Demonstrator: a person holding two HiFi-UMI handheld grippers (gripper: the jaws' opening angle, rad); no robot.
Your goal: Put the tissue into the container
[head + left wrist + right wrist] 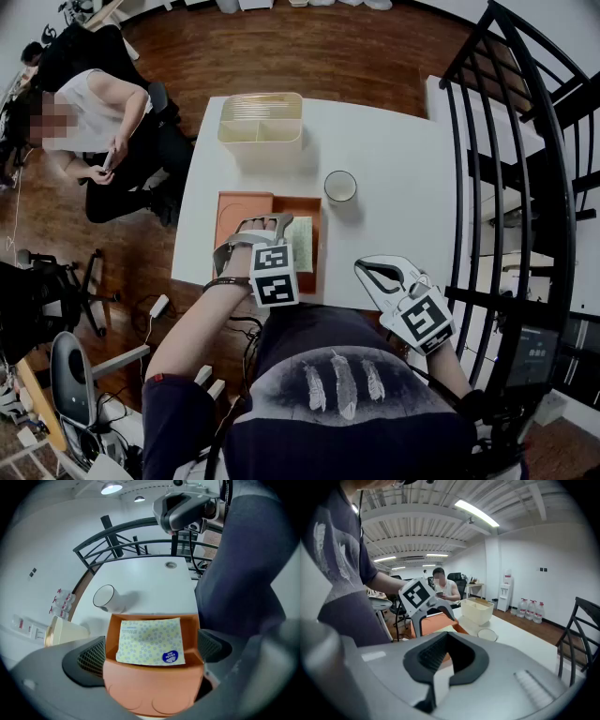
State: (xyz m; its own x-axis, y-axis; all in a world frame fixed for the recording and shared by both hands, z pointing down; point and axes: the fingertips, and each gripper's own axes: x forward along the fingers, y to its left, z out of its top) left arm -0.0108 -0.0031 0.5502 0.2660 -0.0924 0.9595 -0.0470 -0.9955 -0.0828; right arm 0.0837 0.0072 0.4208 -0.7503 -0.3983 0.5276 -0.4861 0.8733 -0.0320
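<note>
On a white rectangular table (403, 150), a cream plastic container (261, 139) with inner dividers stands at the far edge, well apart from an orange rectangular plastic tray (242, 208) on the near side. The left gripper (251, 242) hangs over that tray, jaws spread wide with the tray's near end between them and nothing pinched. The right gripper (364, 269), off to the side above the table's near edge, has its jaws pressed together on nothing. A flat, soft pack of tissue (149, 639), pale yellow and dotted all over with small blue rings, lies face up inside the tray. A round dark-blue sticker with white lettering marks one corner and faint blue print runs along one edge; neither is legible. A white round cup (340, 186) stands just beyond the tray.
</note>
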